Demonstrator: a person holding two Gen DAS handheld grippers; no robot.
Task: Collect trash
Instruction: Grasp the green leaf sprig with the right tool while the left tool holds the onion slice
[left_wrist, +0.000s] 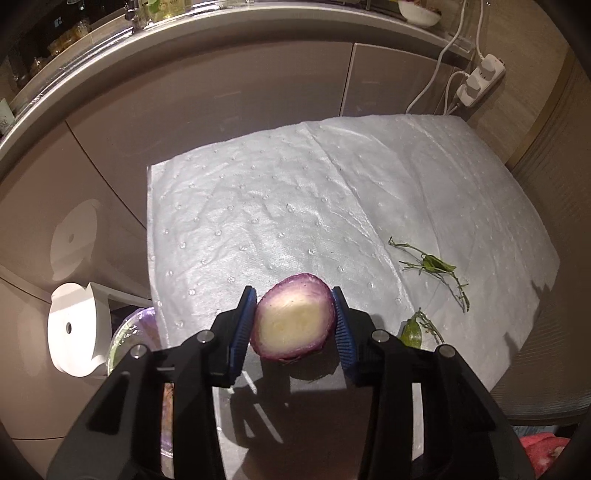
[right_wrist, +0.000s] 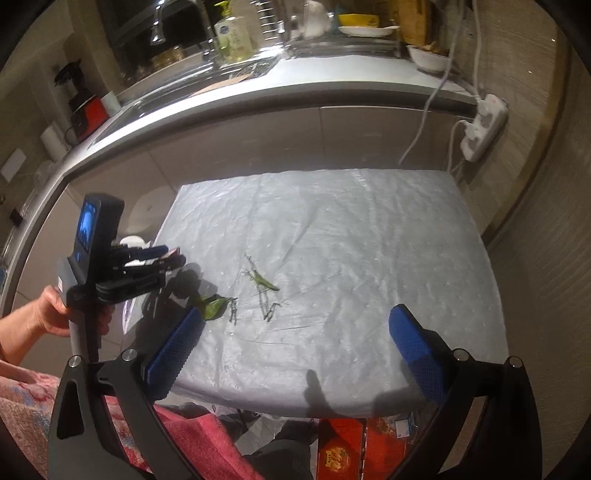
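L gripper clamped on onion slice; R gripper wide open, empty. Green stems at 2 o'clock, leaf at 3. White pad below counter.

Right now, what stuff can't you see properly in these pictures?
- Bin: left wrist view, mostly hidden behind the left tool; its contents are unreadable.
- Onion piece: its underside faces away.
- Red boxes: right wrist view, cut off by the bottom edge, print too blurred.
- Green scraps: right wrist view, smeared, plant type unclear.
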